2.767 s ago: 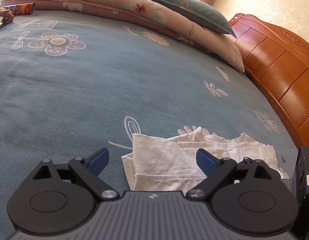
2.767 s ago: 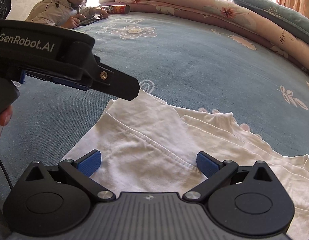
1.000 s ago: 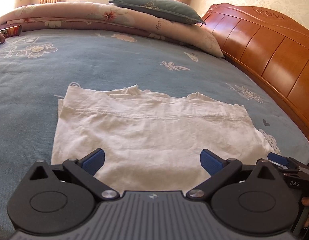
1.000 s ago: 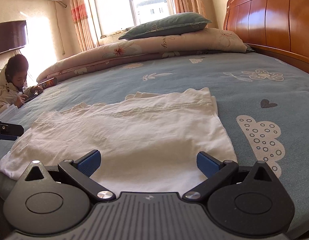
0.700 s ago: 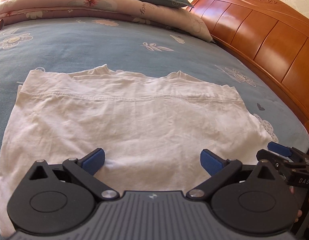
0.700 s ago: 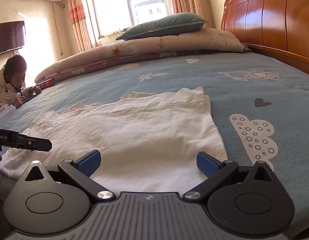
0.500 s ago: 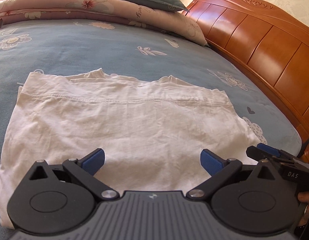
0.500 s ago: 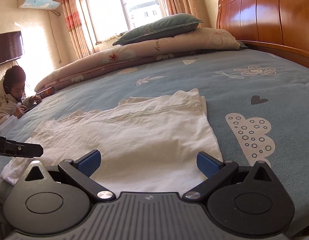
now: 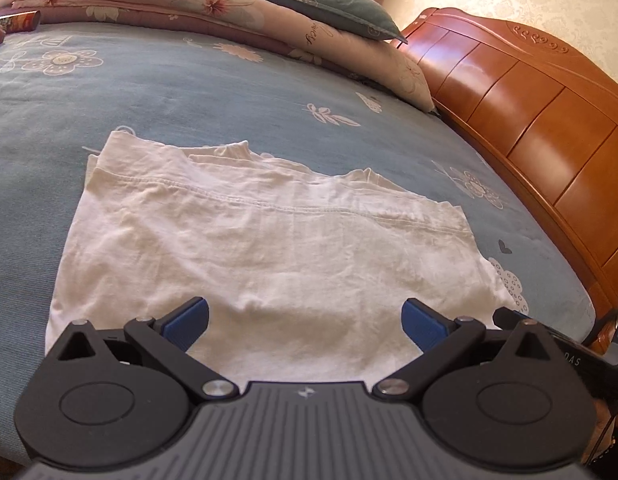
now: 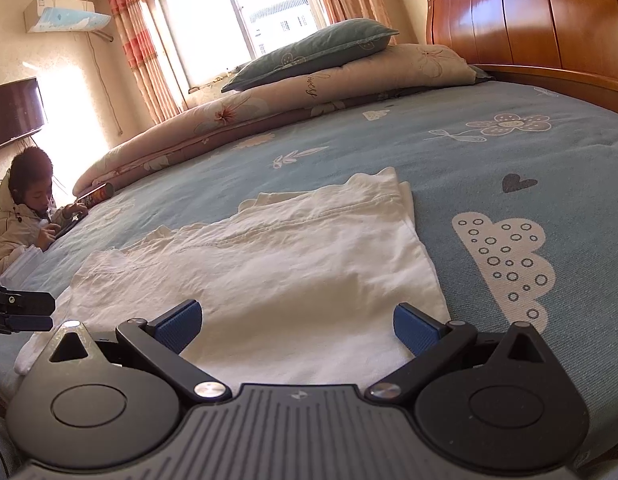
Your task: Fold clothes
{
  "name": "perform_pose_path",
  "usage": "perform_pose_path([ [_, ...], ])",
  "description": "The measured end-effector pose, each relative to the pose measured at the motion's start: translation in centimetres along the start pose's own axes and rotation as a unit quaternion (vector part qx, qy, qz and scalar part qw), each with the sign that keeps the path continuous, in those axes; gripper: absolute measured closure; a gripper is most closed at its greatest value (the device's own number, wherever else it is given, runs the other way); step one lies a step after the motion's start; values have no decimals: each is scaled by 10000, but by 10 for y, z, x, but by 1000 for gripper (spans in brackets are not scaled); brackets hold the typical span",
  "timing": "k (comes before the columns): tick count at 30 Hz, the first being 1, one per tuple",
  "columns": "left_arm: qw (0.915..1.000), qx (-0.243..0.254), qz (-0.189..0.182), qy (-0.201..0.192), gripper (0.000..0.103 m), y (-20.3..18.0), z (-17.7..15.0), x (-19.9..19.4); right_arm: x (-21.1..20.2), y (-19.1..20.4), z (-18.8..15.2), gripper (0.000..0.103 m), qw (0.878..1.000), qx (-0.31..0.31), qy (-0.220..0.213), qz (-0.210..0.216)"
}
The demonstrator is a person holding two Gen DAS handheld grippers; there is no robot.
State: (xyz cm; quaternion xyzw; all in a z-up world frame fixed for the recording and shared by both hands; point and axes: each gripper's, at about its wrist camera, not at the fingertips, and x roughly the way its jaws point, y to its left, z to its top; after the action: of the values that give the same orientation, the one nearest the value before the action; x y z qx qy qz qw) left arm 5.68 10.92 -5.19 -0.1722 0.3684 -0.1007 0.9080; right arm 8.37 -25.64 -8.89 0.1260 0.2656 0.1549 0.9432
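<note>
White T-shirt [image 9: 269,248]: folded flat on my blue flowered bed [image 9: 189,92], hem seam across its far part.
Left hand-held gripper [image 9: 305,322]: spread wide over the shirt's near edge, gripping nothing.
Right hand-held gripper [image 10: 297,326]: also wide apart above the near edge, empty.
Headboard [image 9: 529,120]: wooden, at right.

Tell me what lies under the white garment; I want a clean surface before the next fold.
The white garment lies on the blue patterned bedspread. The part beneath it is covered and can't be checked.
</note>
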Motion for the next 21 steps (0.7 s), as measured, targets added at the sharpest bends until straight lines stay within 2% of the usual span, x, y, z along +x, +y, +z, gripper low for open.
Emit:
perform_pose_path([
  [6,9970,-753,173,108,1,36,9,-23,-1,12,-3,0,9993,-368,-35,38],
  [13,9961,-810,311,180,1,49,19,-35,-7,35,-3,0,9944,-1002,-312,152],
  [17,9972,-673,291,171,1,52,33,-41,-13,73,6,0,9823,-1790,-382,406],
  [21,9971,-677,191,298,1,58,43,-46,-11,126,11,0,9585,-2743,-295,714],
])
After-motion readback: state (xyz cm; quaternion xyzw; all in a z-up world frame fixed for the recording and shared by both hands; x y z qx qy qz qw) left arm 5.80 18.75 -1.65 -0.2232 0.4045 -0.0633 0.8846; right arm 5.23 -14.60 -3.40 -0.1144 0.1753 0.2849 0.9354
